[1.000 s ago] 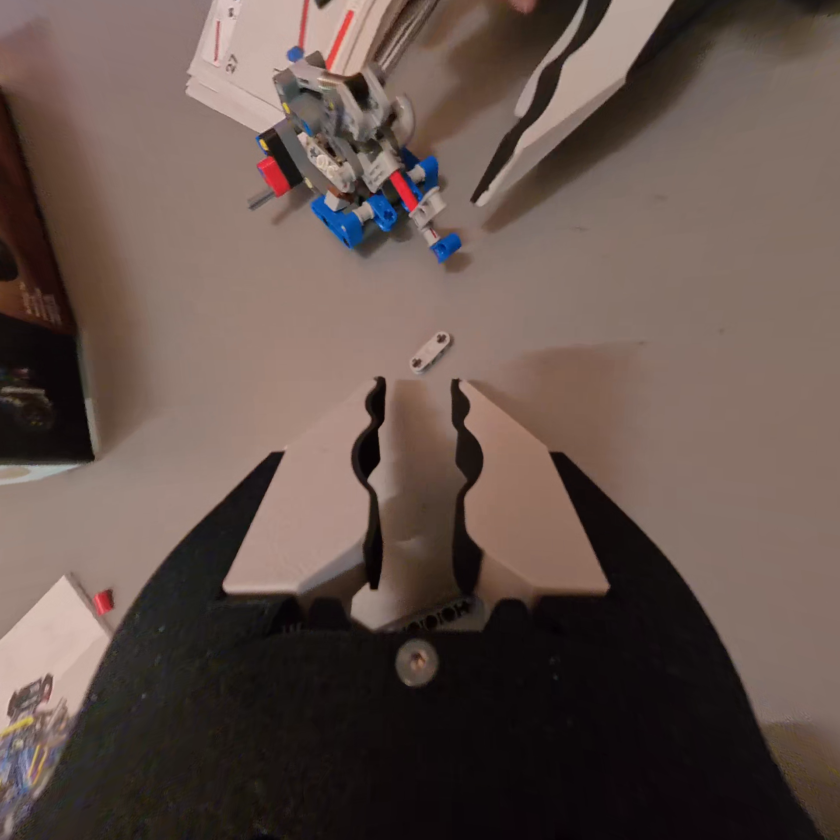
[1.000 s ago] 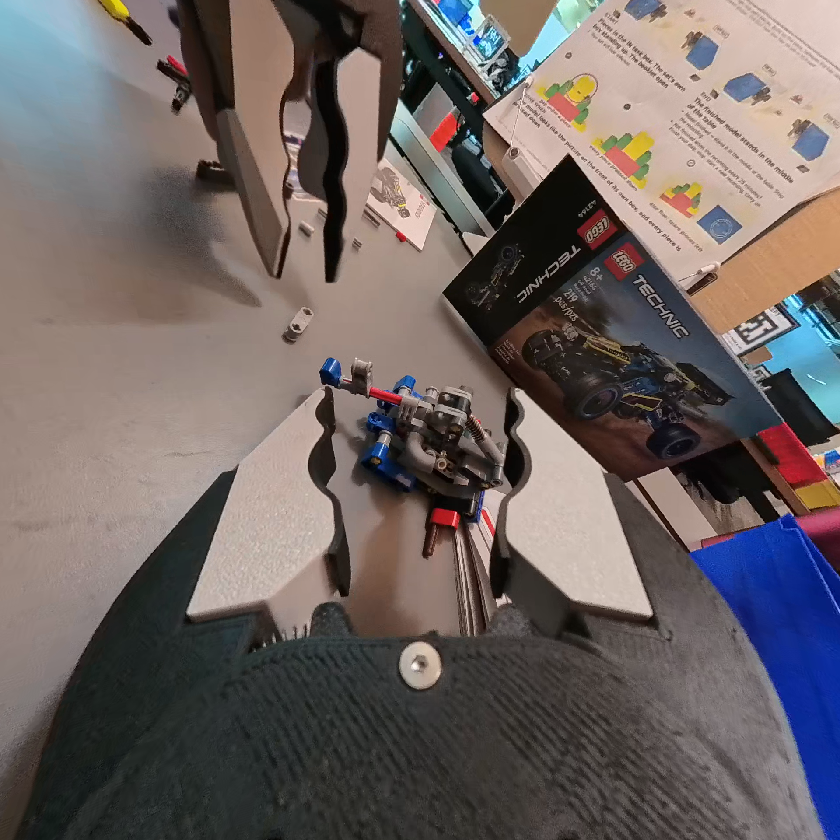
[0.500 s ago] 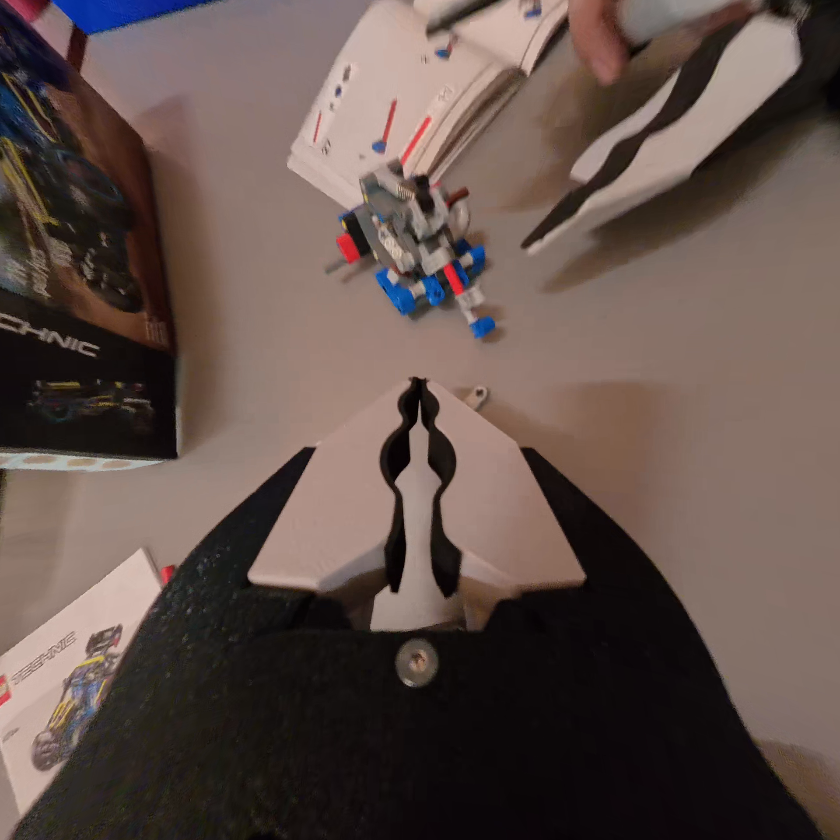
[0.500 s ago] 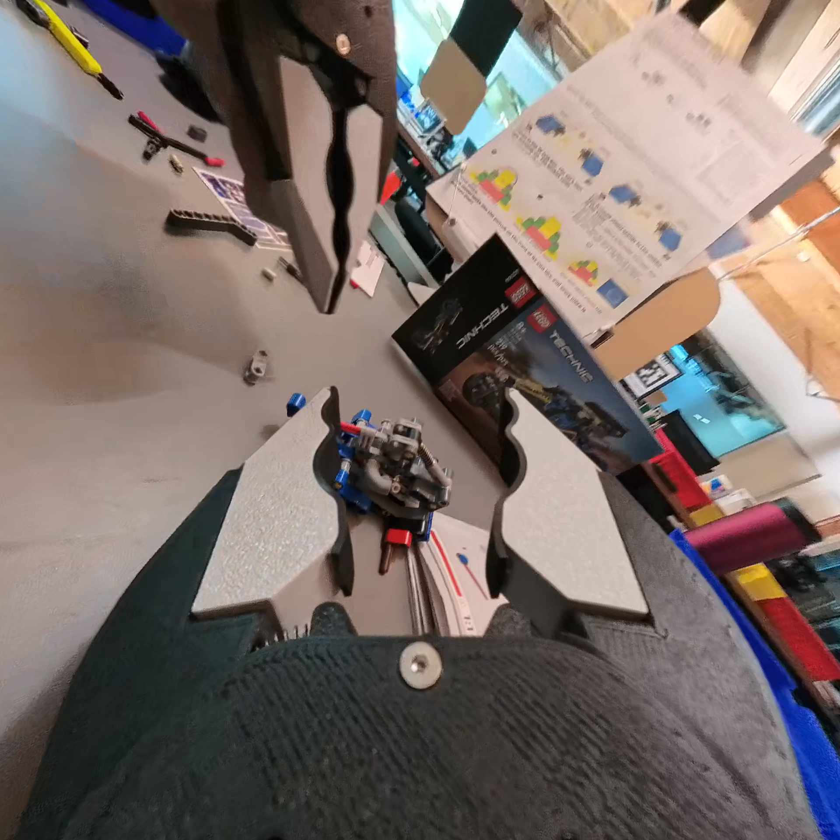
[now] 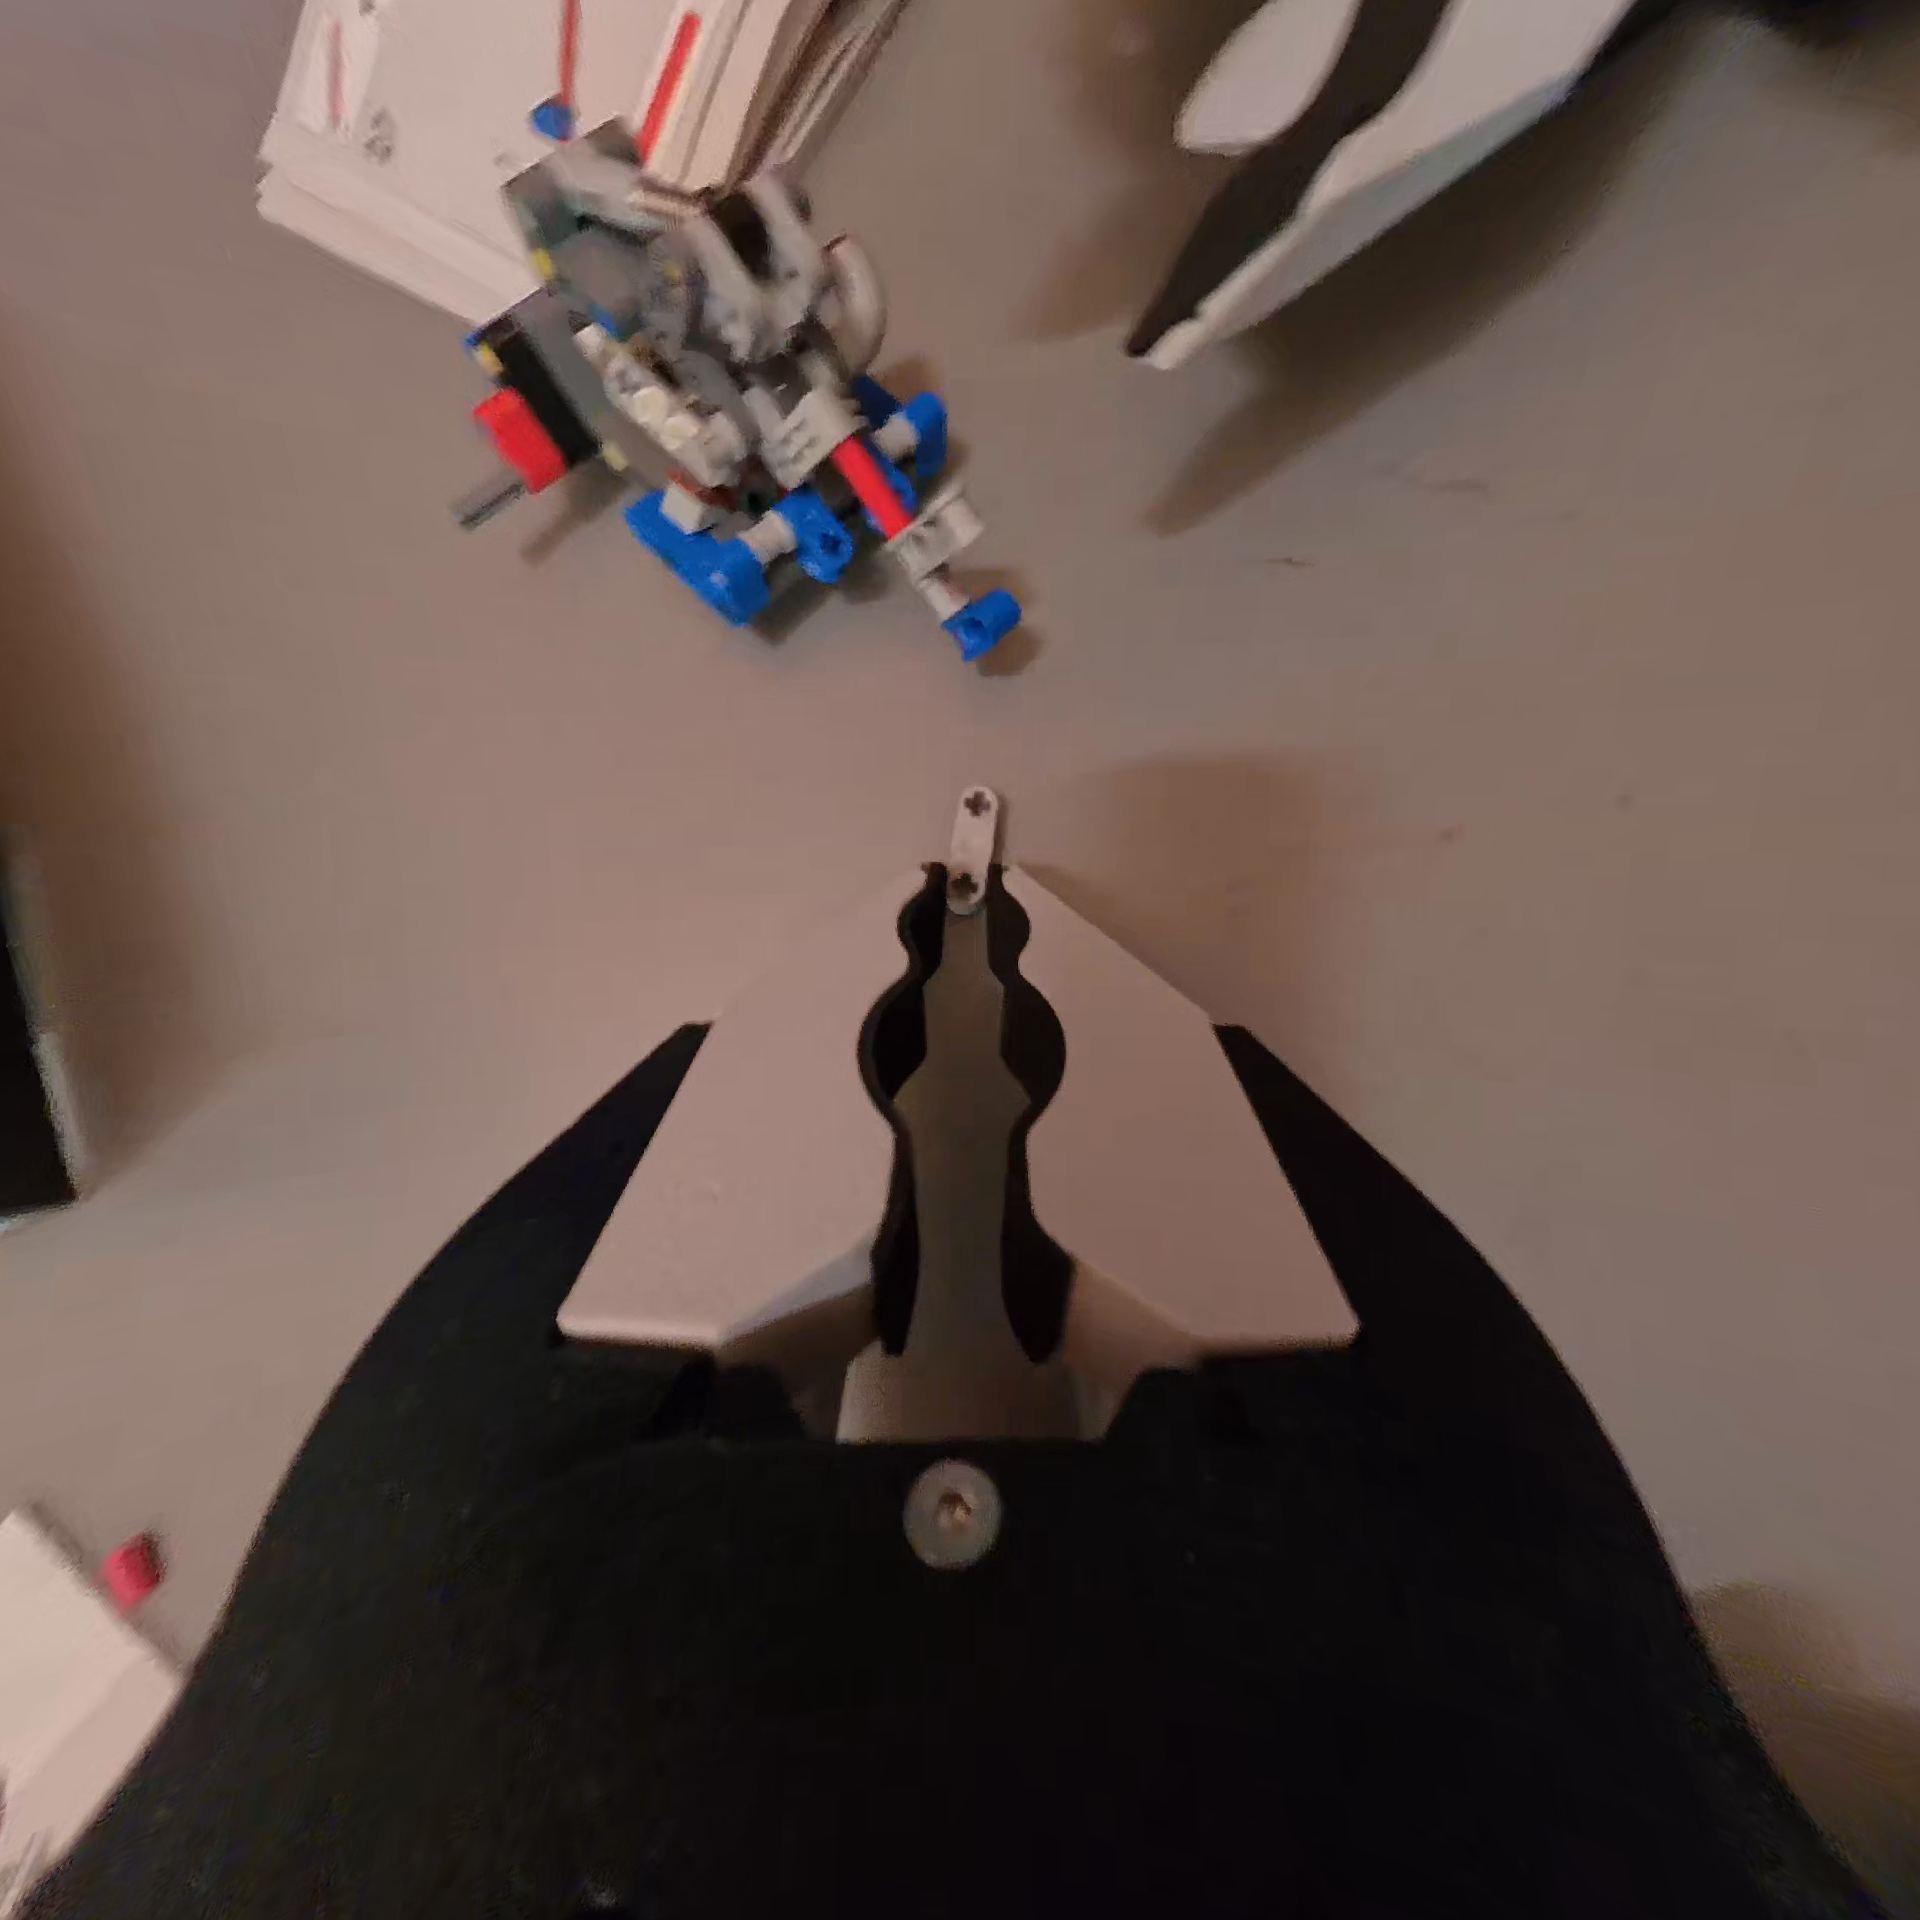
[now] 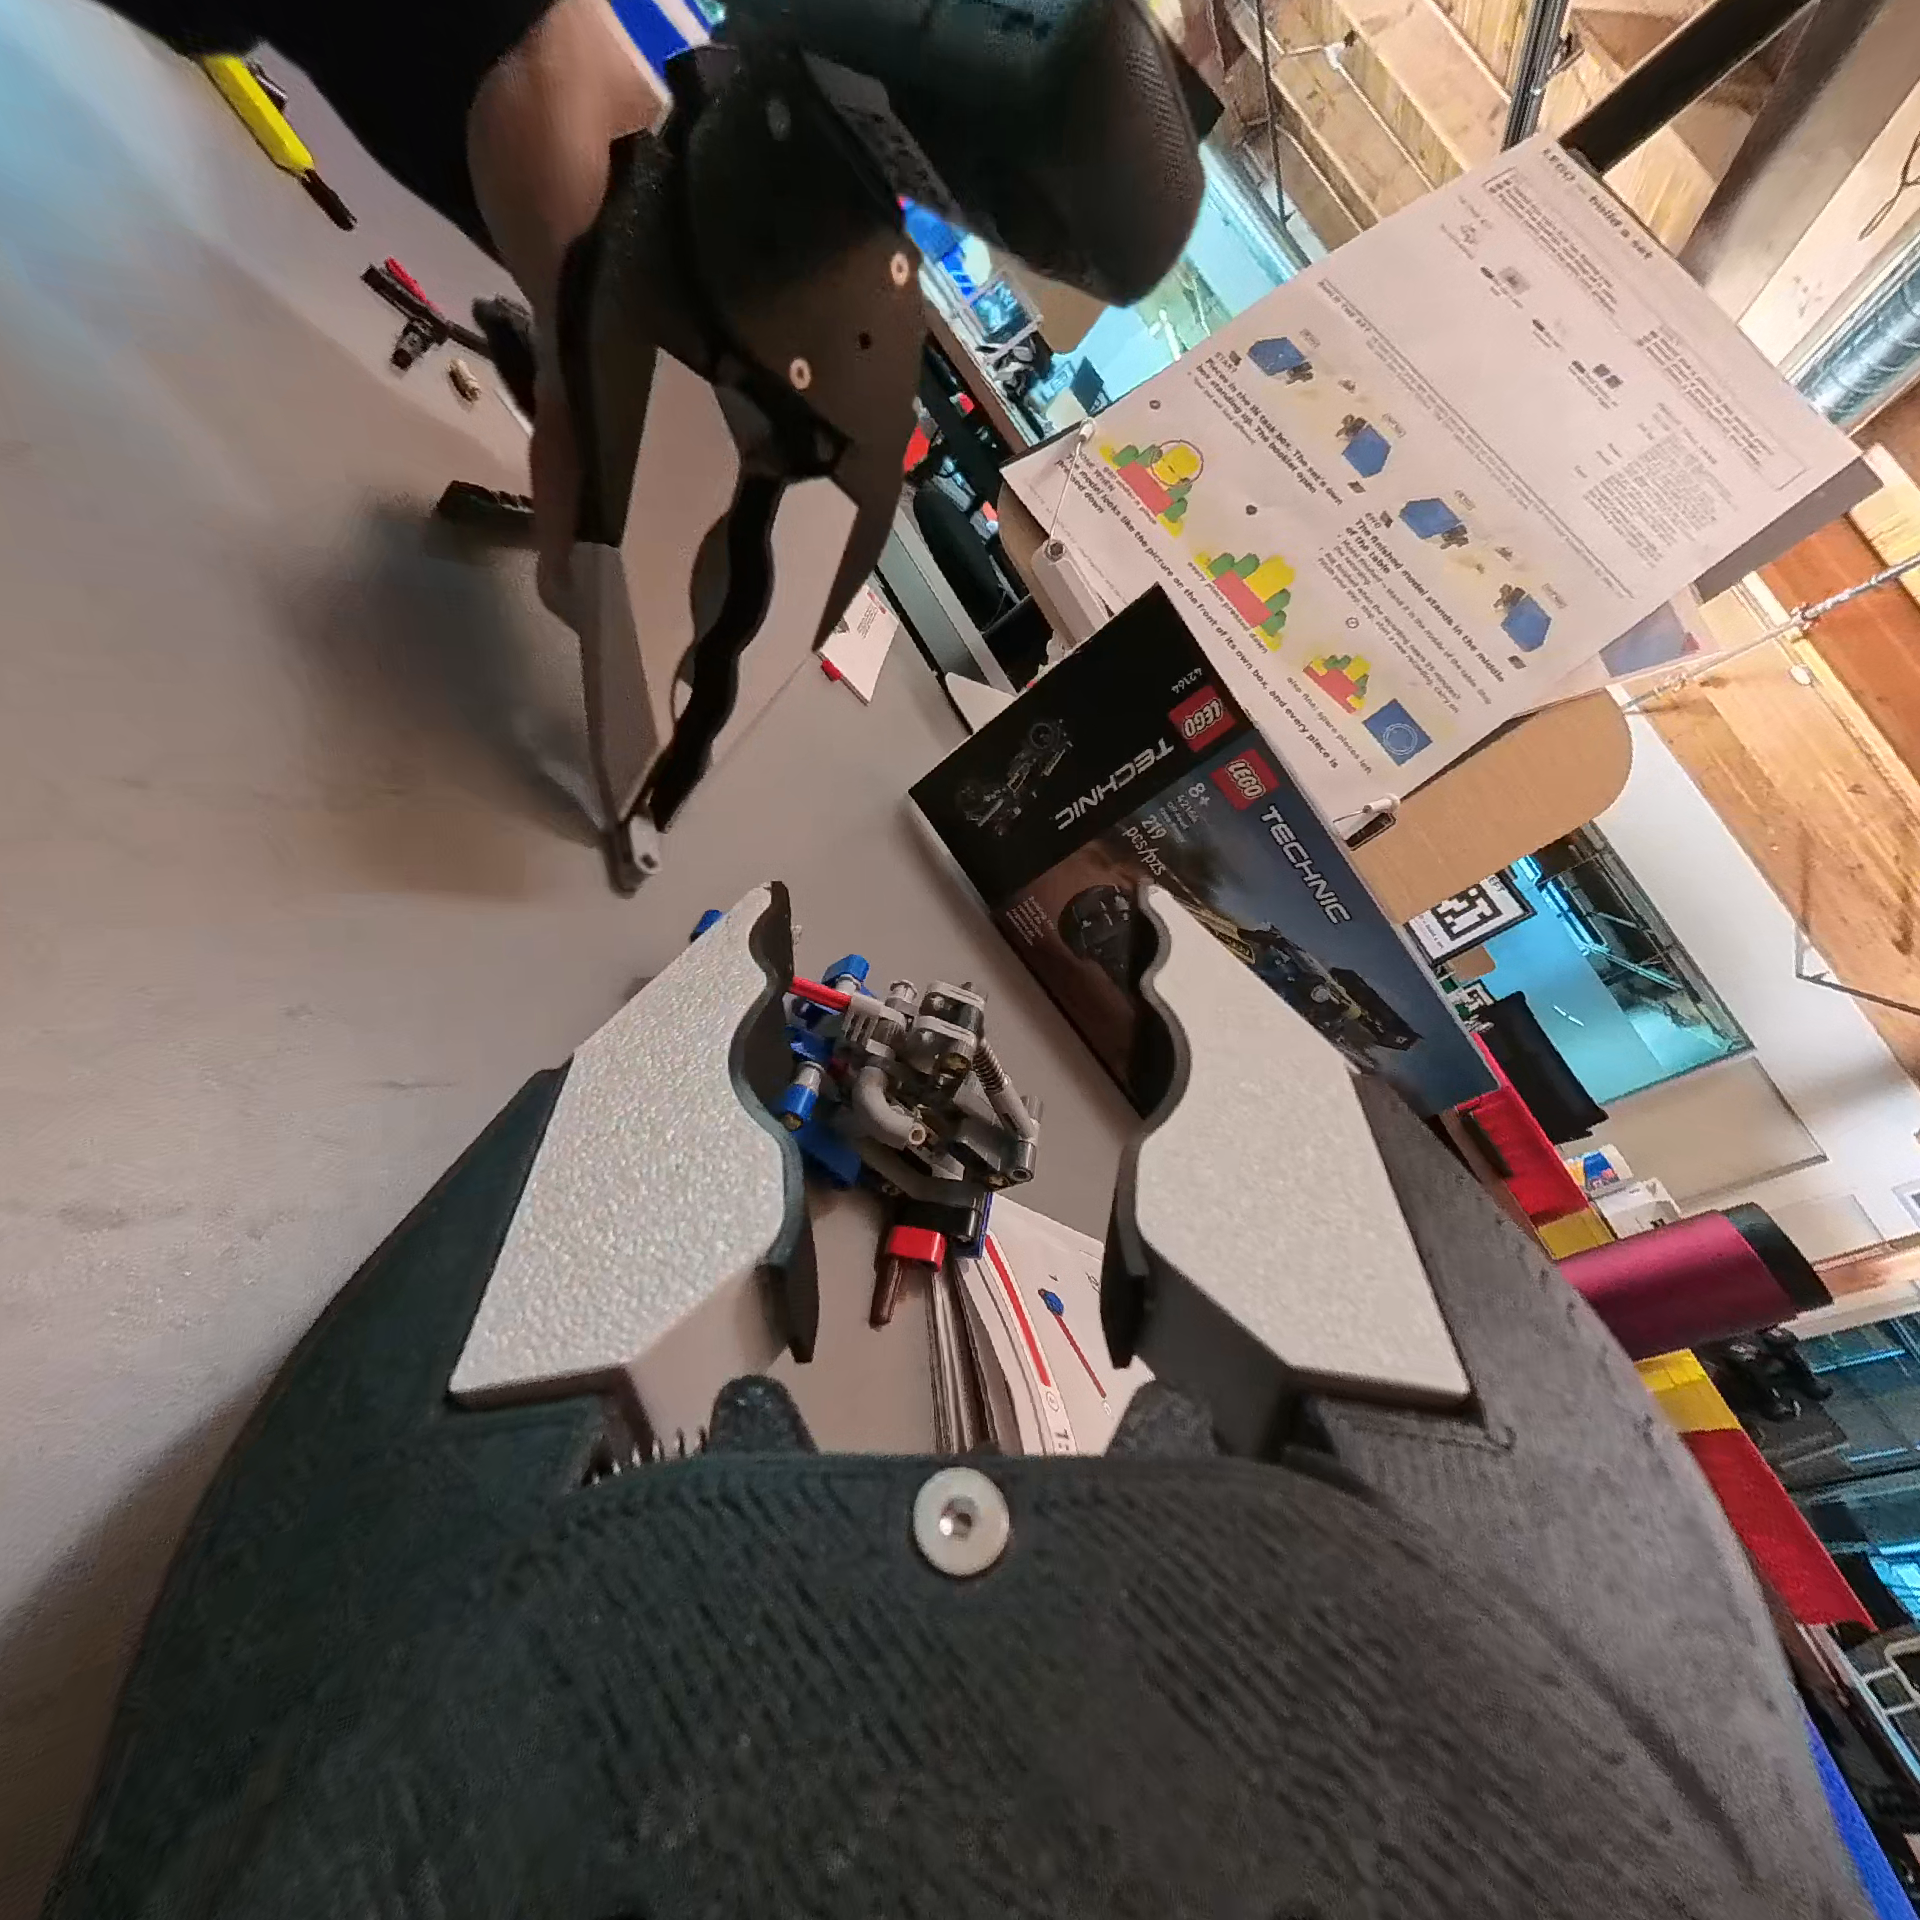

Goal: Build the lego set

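Grey table (image 5: 312, 831) | left claw (image 5: 966, 883) pinching small grey link (image 5: 975, 831) | right claw (image 6: 966, 935) spread around brick model (image 6: 914, 1091)

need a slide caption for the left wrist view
Left gripper pinches a small grey link piece above the table, near a half-built brick model.

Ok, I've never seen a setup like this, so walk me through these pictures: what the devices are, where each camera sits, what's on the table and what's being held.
These are two hand-held grippers, each with two fingers and a camera looking forward along them. One picture looks down from the left gripper; its fingers pinch one end of a small light grey link piece. The other looks from the right gripper, whose fingers stand open either side of a half-built grey, blue and red brick model, holding nothing. The grey table also carries an open instruction booklet under the model's far edge and the set's box.
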